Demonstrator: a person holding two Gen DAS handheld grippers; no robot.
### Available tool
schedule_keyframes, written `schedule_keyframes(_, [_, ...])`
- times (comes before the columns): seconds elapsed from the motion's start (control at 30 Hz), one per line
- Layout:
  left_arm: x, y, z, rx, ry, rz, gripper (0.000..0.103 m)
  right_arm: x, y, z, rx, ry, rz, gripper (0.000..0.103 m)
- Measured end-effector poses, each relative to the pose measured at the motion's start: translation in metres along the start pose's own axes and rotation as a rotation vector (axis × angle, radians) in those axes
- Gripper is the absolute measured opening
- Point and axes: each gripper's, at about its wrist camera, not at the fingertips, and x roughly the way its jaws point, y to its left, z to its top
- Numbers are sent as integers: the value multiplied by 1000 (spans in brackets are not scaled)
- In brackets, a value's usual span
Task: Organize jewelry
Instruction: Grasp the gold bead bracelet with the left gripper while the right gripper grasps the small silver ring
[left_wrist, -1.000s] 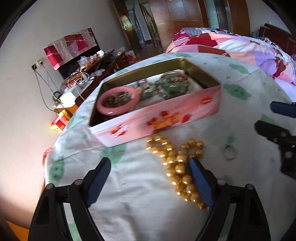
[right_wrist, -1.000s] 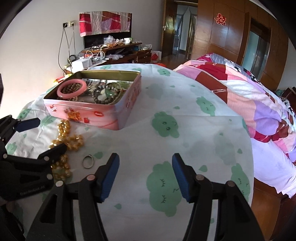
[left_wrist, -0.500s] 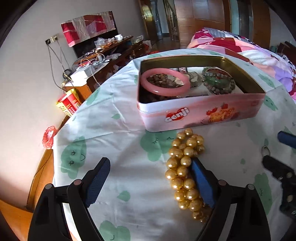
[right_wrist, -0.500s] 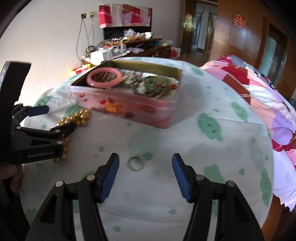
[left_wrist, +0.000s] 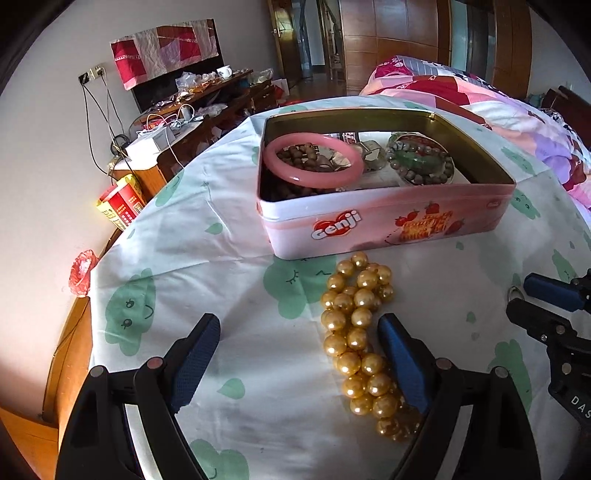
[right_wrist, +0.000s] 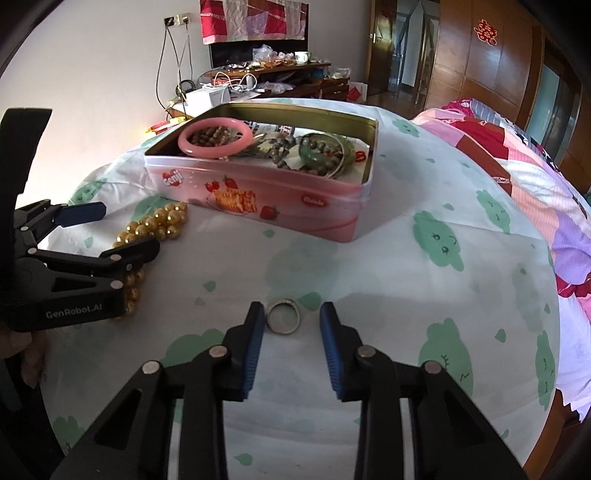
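A pink tin (left_wrist: 388, 221) (right_wrist: 280, 206) holds a pink bangle (left_wrist: 312, 162) (right_wrist: 216, 137), brown beads and a green bead bracelet (left_wrist: 421, 158). A gold bead necklace (left_wrist: 360, 332) (right_wrist: 155, 229) lies on the cloth in front of the tin. My left gripper (left_wrist: 299, 332) (right_wrist: 110, 230) is open, its right finger beside the necklace. A small silver ring (right_wrist: 283, 316) (left_wrist: 515, 294) lies on the cloth. My right gripper (right_wrist: 291, 314) (left_wrist: 524, 295) is open with the ring between its fingertips.
The table wears a white cloth with green prints (right_wrist: 443, 295). A bed with a patchwork quilt (right_wrist: 517, 158) lies to the right. A cluttered wooden cabinet (left_wrist: 192, 110) stands behind the table. A red and yellow box (left_wrist: 120, 203) sits past the table's left edge.
My right gripper has moved forward and narrowed, so the ring now sits between its fingertips. My left gripper has shifted slightly; the necklace stays at its right finger.
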Motion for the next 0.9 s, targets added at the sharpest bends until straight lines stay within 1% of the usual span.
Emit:
schedule_keyframes(0.13, [-1,-3,0,21,-4,-18,86,1,7,1,-35,-1,-4,22])
schedule_keyframes(0.2, [-2,-5,-1,35,-13,-42,76,1,9,1,-46,-1,-12,22])
schedule_keyframes(0.23, [-3,-6,-2,40,-16,-55,73,1,8,1,-43,-1,-7,22])
schedule_keyframes(0.27, [-3,-6,-2,44,-19,-71,67,1,7,1,-36,-1,1,22])
schedule_keyframes(0.3, [-4,-6,-2,47,-23,-98,57,1,5,1,-28,-1,10,22])
schedule_keyframes(0.33, [-5,-6,-3,49,-27,-115,51,1,5,1,-22,-2,16,22])
schedule_keyframes(0.4, [-7,-8,-4,58,-37,-134,27,0,6,1,-23,-3,14,21])
schedule_keyframes(0.43, [-7,-10,-4,64,-42,-140,22,0,6,0,-23,-4,14,21])
schedule_keyframes(0.53, [-10,-13,-5,73,-49,-131,21,0,4,1,-12,-8,22,21])
schedule_keyframes(0.63, [-12,-11,-5,47,-54,-152,20,-2,6,0,-13,-20,23,21])
schedule_keyframes(0.73, [-17,-13,-6,42,-59,-164,19,-6,7,-1,-21,-35,16,21])
schedule_keyframes(0.77, [-19,-15,-7,45,-62,-166,17,-7,7,-2,-24,-38,12,21])
schedule_keyframes(0.8, [-23,-18,-6,57,-74,-159,10,-8,8,-2,-26,-41,10,21])
schedule_keyframes(0.9, [-33,-21,-5,72,-92,-151,10,-11,7,-2,-29,-51,-1,21])
